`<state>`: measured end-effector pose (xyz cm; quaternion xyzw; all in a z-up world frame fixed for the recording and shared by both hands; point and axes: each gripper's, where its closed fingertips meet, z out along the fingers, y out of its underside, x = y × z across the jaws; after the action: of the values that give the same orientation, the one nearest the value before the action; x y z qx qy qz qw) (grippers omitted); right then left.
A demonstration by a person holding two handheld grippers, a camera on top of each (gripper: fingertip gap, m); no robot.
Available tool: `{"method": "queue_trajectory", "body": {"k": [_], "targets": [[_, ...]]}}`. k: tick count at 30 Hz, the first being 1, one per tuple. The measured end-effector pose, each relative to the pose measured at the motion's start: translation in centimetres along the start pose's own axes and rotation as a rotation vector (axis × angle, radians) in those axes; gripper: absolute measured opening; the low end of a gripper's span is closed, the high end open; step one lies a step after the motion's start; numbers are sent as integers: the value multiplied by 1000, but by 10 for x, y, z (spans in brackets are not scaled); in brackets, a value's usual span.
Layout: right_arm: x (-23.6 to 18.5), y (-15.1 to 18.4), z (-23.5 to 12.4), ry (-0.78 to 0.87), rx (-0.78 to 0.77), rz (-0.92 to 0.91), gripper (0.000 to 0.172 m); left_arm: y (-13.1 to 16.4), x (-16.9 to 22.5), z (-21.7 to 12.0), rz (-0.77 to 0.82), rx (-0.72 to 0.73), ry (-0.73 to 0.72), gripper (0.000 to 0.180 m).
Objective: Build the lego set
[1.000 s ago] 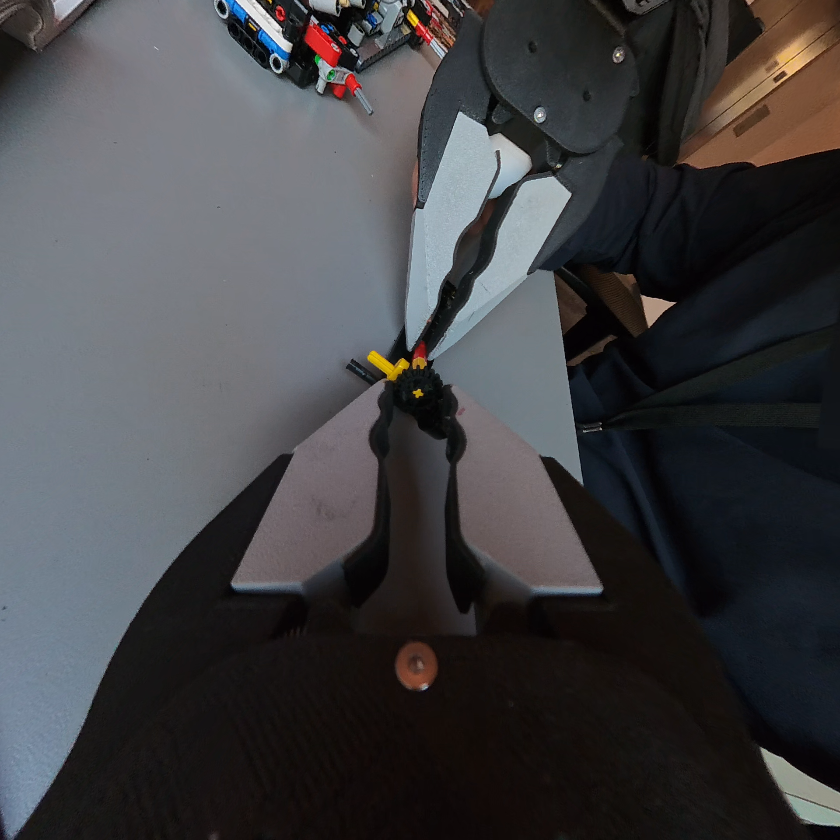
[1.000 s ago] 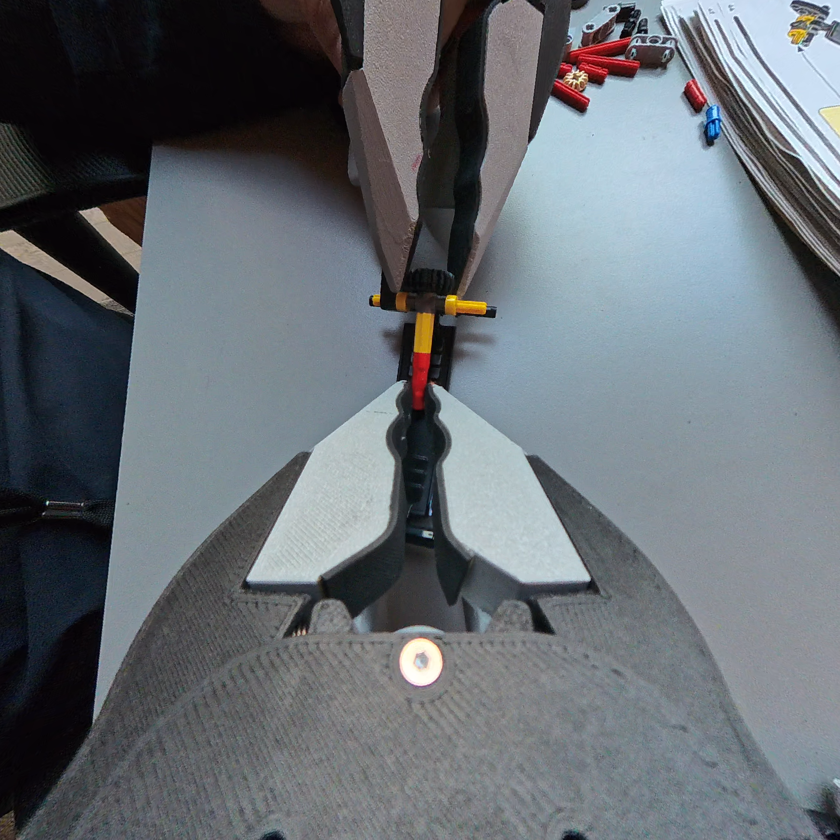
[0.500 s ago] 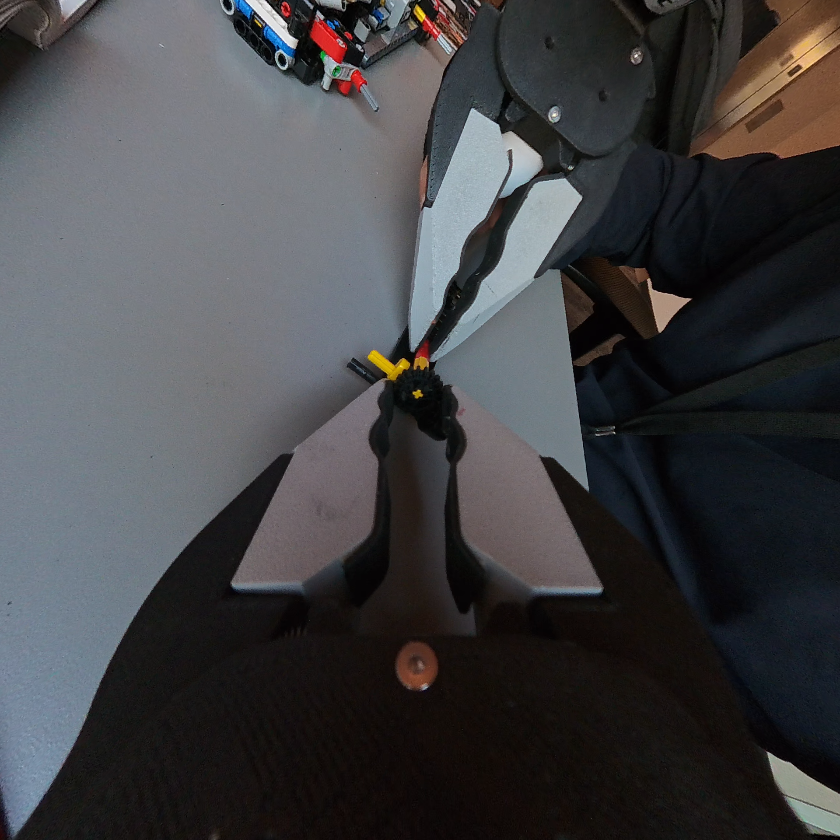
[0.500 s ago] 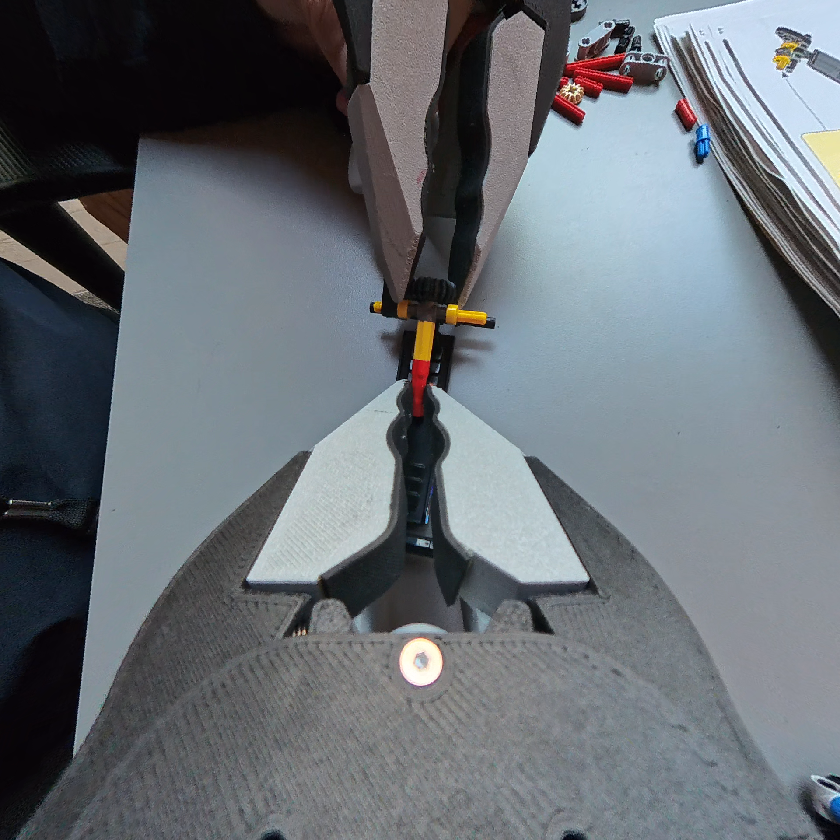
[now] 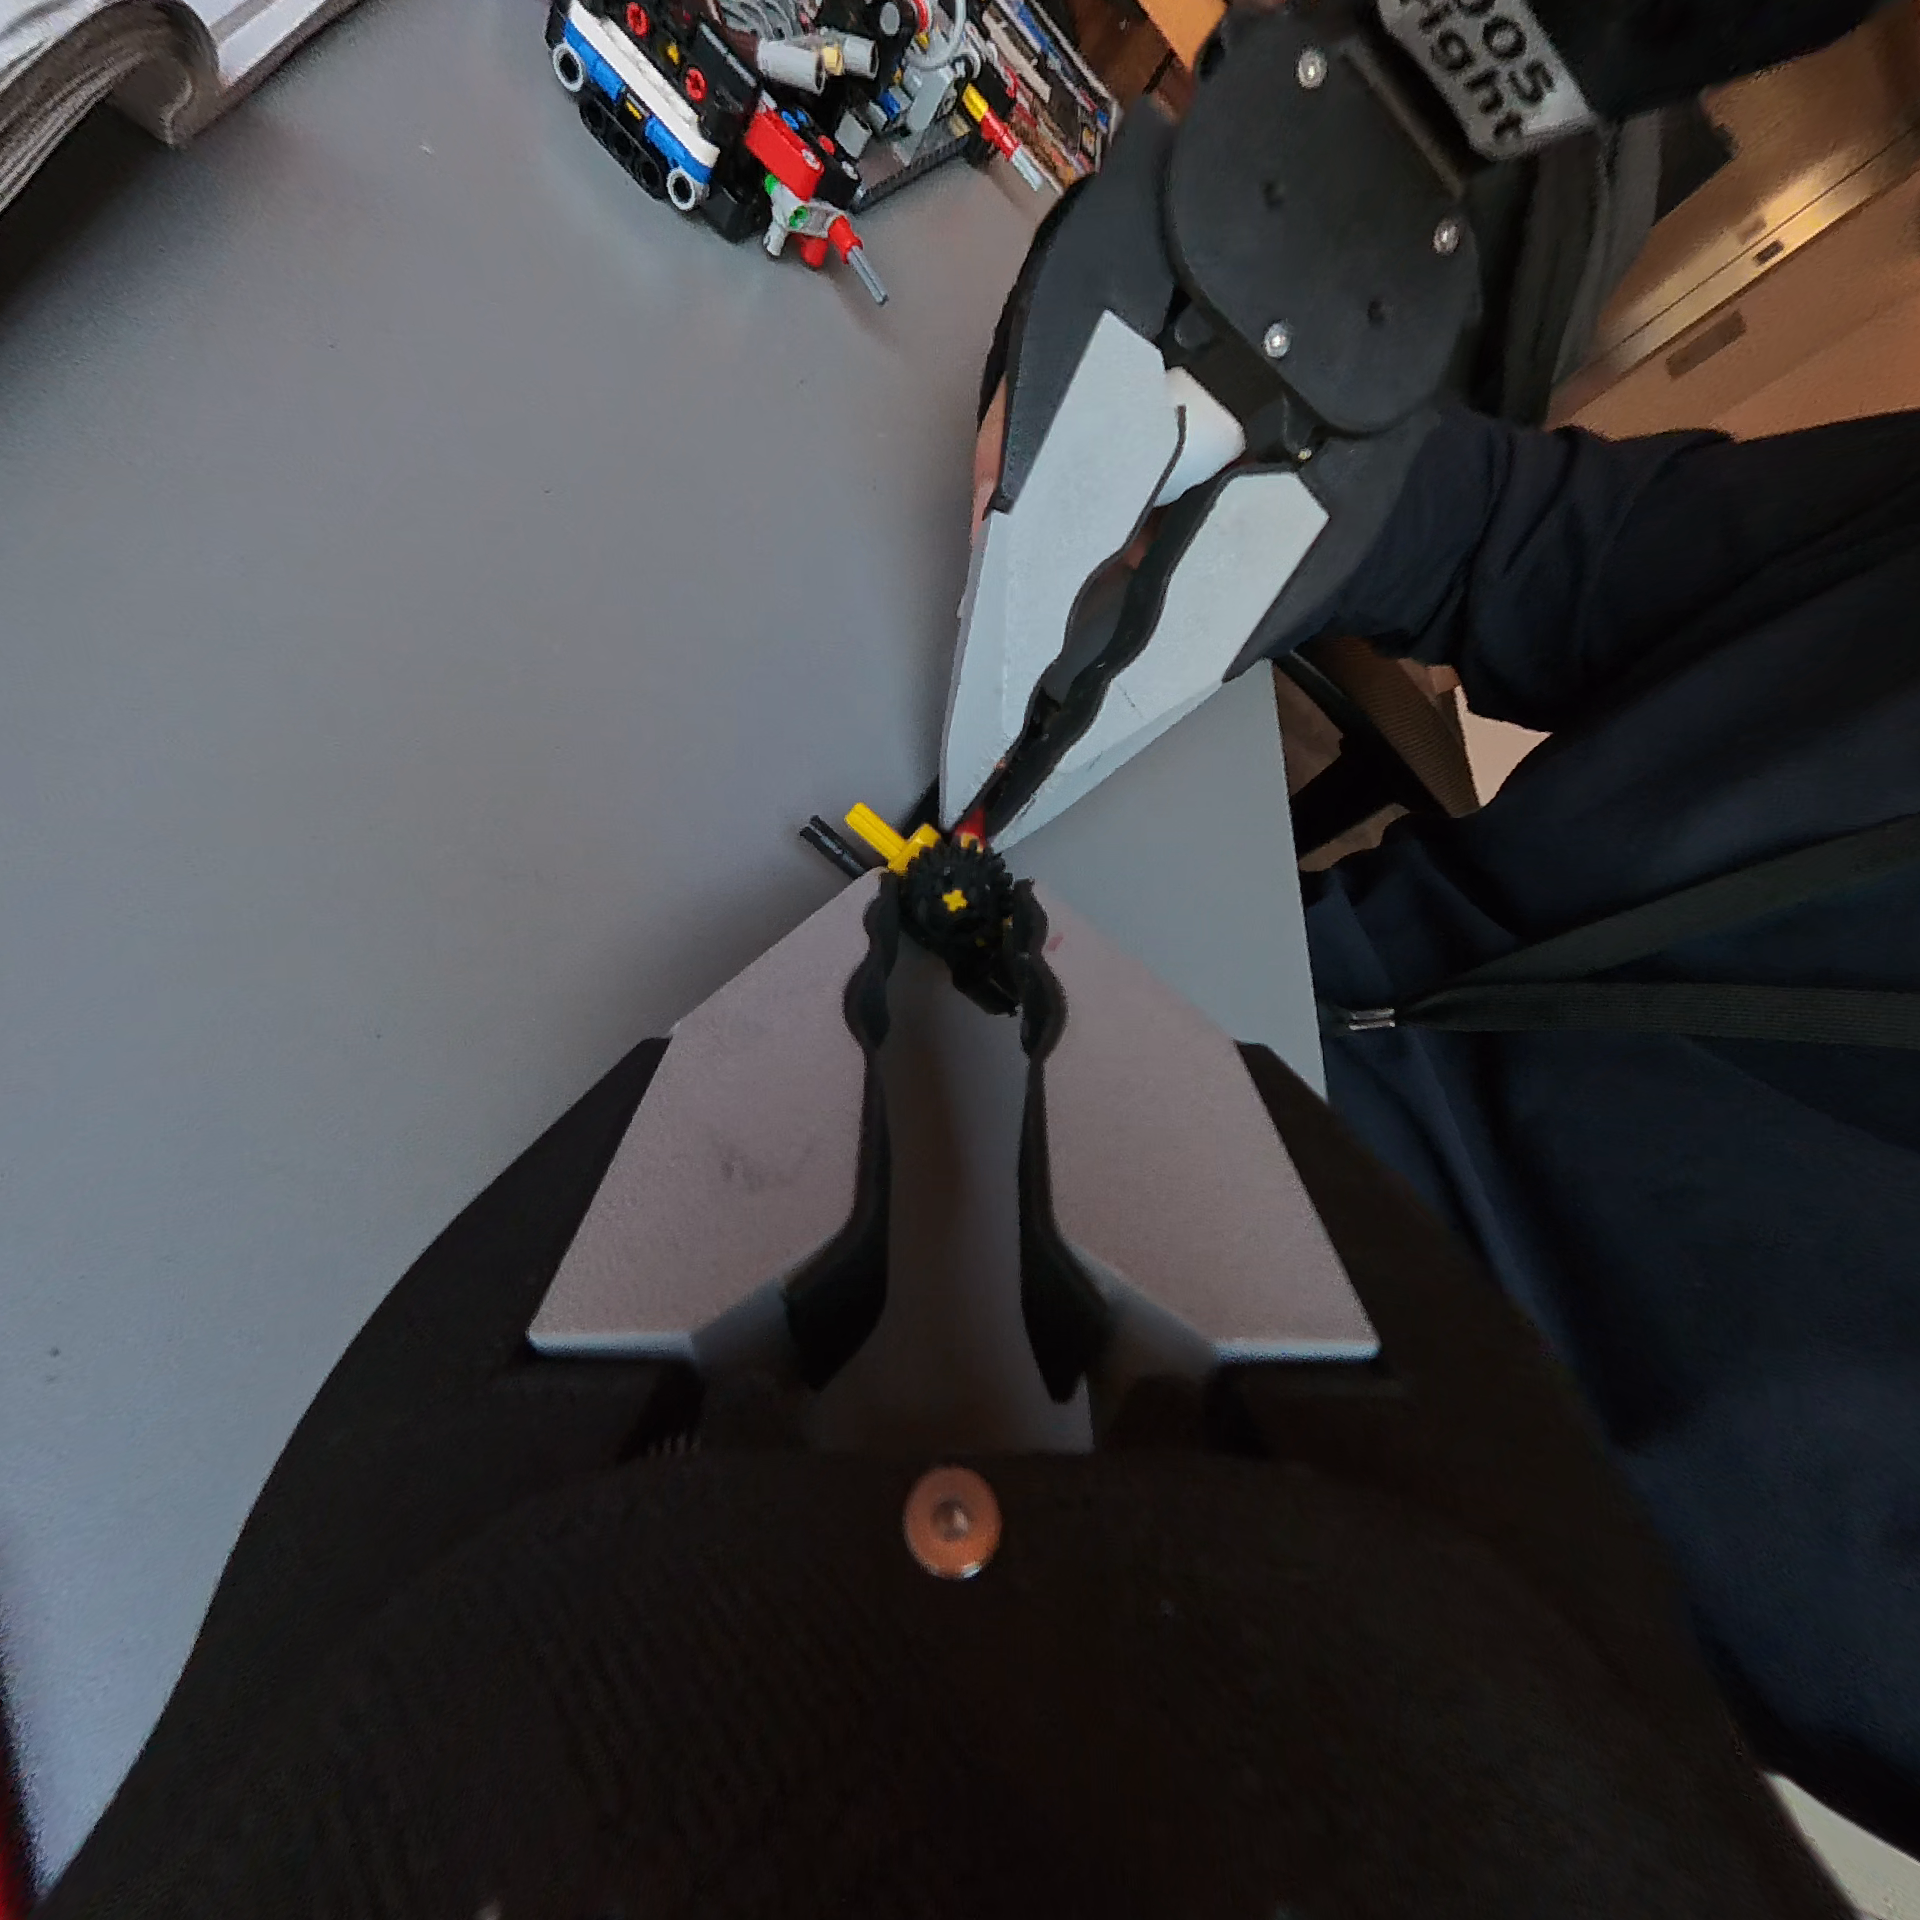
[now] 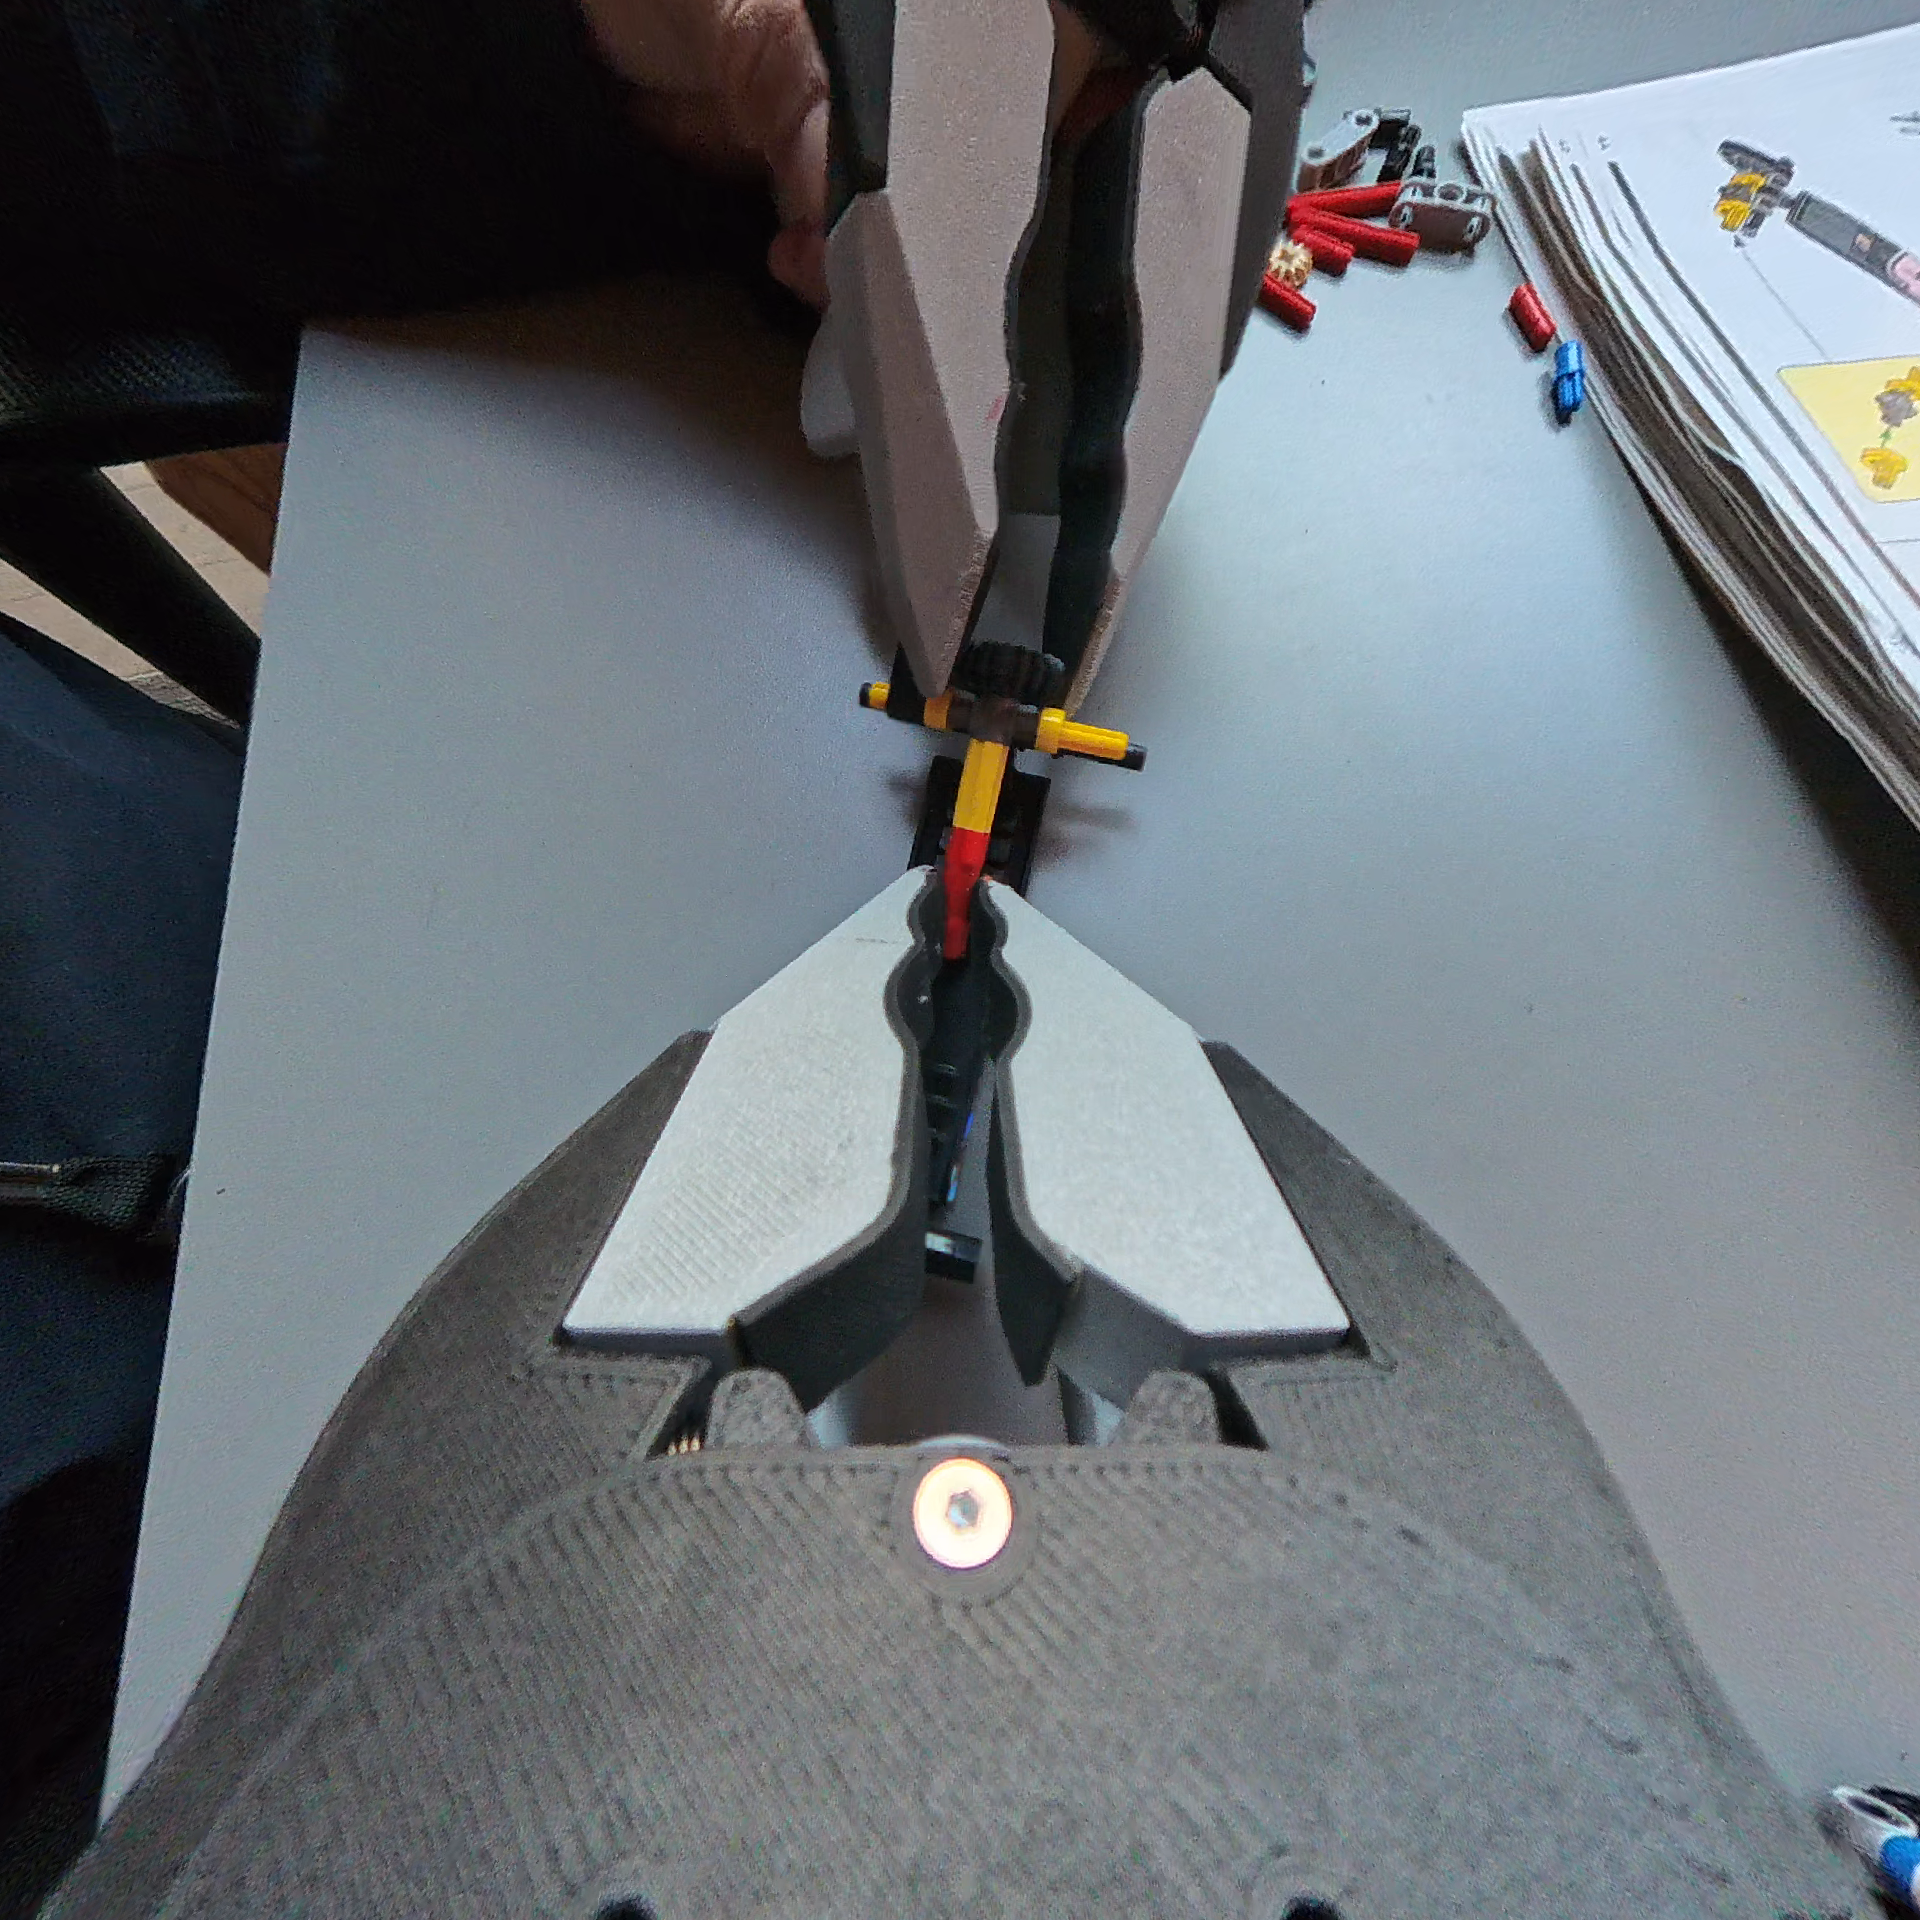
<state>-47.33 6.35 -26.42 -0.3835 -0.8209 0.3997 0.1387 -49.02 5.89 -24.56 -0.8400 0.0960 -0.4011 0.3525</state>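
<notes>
Nothing moved: left tool [image 5: 951,914] clamps gear [image 5: 948,900], right tool [image 6: 954,899] red axle [image 6: 958,873].

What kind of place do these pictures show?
Probably a hobby or work desk for building a toy brick model: a grey table, loose red pins, a stack of printed instruction sheets and a half-built model.

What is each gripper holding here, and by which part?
Left gripper clamps the small building-toy assembly's black gear; right gripper pinches its red axle end.
</notes>
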Motion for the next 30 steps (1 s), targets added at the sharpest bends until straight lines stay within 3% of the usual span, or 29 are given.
{"method": "queue_trajectory", "body": {"k": [22, 30], "targets": [[-1, 0, -2, -33, 20, -12, 6, -7, 1, -2, 16, 36, 2, 20], [0, -2, -5, -45, 44, 14, 14, -5, 0, -1, 27, 24, -18, 15]]}}
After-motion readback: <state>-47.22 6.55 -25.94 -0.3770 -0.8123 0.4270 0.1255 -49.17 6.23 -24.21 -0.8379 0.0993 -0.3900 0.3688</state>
